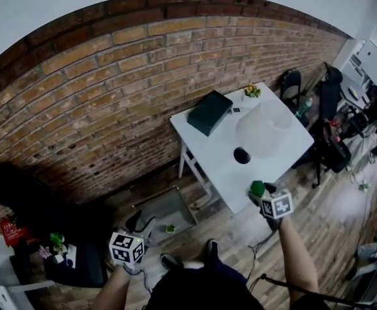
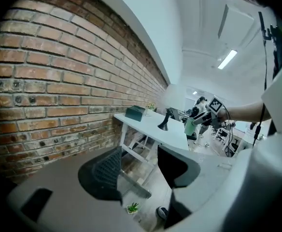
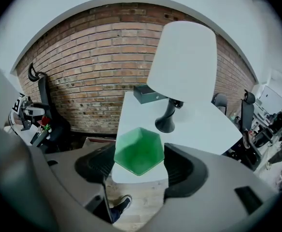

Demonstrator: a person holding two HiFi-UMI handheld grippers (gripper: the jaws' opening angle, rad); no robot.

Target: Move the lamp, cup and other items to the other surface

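A white table stands against the brick wall. It carries a lamp with a white shade and a black base, a dark green box and a small yellow-green plant. My right gripper is shut on a green hexagonal cup, held just above the table's near edge, in front of the lamp. My left gripper hangs low over the floor to the left, open, nothing between its jaws. From there I see the cup beyond the table.
A small potted plant sits on a grey low panel on the floor by the table. A black chair and a dark low surface with small items are at the left. Chairs and bags crowd the right.
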